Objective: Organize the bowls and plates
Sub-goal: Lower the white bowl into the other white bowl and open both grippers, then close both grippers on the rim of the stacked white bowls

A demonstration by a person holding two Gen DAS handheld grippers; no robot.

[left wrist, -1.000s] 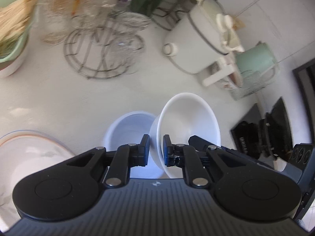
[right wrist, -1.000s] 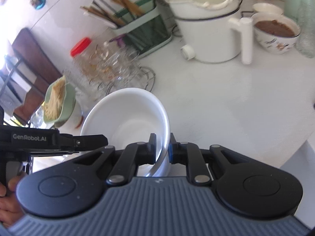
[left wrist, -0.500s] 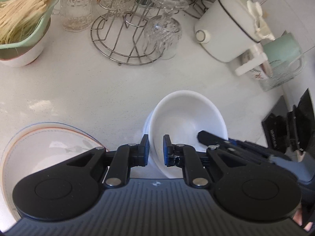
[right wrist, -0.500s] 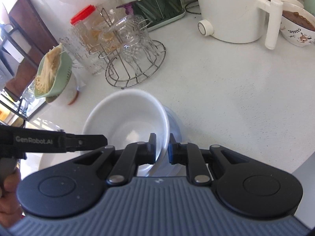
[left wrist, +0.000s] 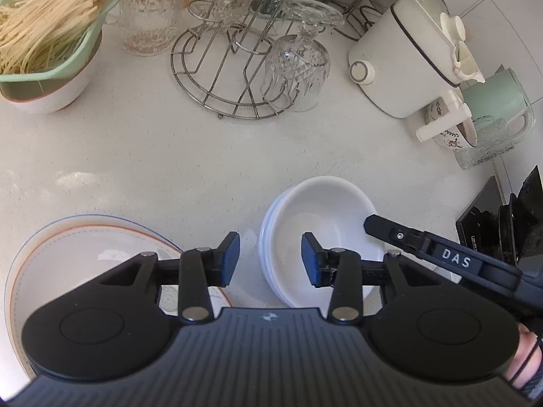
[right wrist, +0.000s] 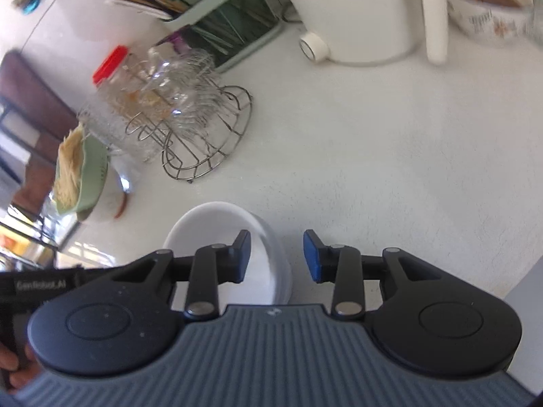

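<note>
A white bowl (left wrist: 322, 217) sits nested in other white bowls on the counter, forming a small stack; it also shows in the right wrist view (right wrist: 220, 227). My left gripper (left wrist: 270, 259) is open and empty, its jaws astride the stack's near left rim. My right gripper (right wrist: 277, 256) is open and empty, its jaws astride the stack's right rim; one right finger (left wrist: 383, 227) shows over the bowl in the left wrist view. A large plate with an orange and blue rim (left wrist: 85, 254) lies left of the stack.
A wire glass rack (left wrist: 237, 78) with upturned glasses stands behind. A green colander of noodles (left wrist: 44, 44) is at back left. A white cooker (left wrist: 407, 57), a green kettle (left wrist: 499, 101) and a patterned bowl (left wrist: 451, 132) stand at back right. A utensil holder (right wrist: 217, 30) is farther back.
Both grippers have opened and let go of the white bowl, which now rests nested in the stack. The right gripper has drawn back a little.
</note>
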